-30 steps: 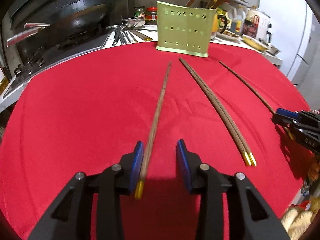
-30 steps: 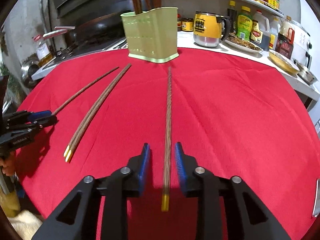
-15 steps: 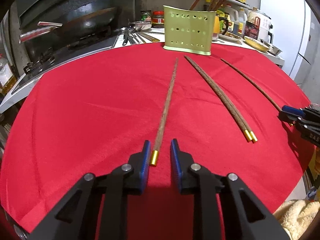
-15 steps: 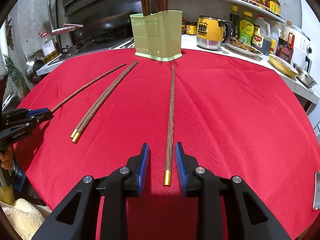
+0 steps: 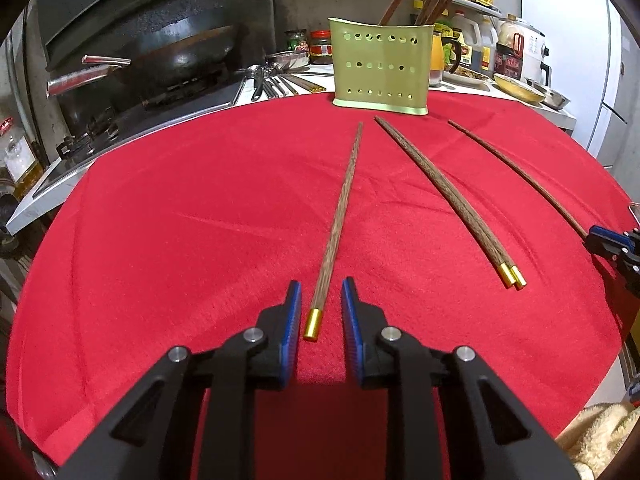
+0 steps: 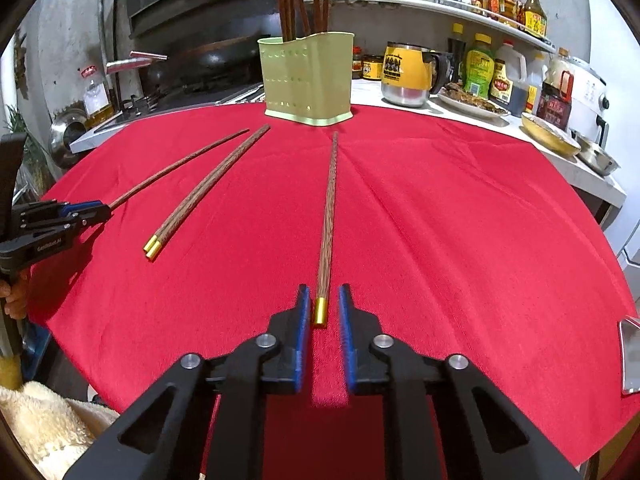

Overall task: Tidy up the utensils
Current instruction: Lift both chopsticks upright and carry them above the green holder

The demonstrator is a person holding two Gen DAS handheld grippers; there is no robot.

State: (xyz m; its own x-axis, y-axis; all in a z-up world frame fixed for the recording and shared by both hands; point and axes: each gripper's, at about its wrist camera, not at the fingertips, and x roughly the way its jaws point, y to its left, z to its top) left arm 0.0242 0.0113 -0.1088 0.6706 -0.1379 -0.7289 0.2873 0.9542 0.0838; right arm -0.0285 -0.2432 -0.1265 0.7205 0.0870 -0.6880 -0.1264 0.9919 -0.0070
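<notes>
Four loose wooden chopsticks with gold caps lie on the red cloth (image 5: 180, 240) covering the table, all pointing towards the green holder (image 5: 380, 68) at the top centre of both views, which already has several chopsticks (image 6: 304, 4) standing upright in it. In the left wrist view the left gripper (image 5: 321, 282) sits at the bottom centre, and the left-hand chopstick (image 5: 340, 216) runs from near the foot of the holder down to its gold cap, which lies between the blue-padded fingers (image 5: 292, 320). Those fingers have just been closing, but a strip of cloth shows on either side of the cap (so they are released, not yet pinching). To the right lie a pair of chopsticks (image 5: 452, 200) side by side and touching. Further right, the right-hand chopstick (image 5: 520, 172) ends at the right gripper (image 5: 592, 238) on the frame's right edge. In the right wrist view that chopstick's cap sits between the right gripper's (image 6: 323, 288) fingers (image 6: 304, 320). They too have just been closing, and a thin gap remains on each side, so nothing is gripped. The left gripper shows at this view's left edge, with part of a hand (image 6: 14, 300) below it.
</notes>
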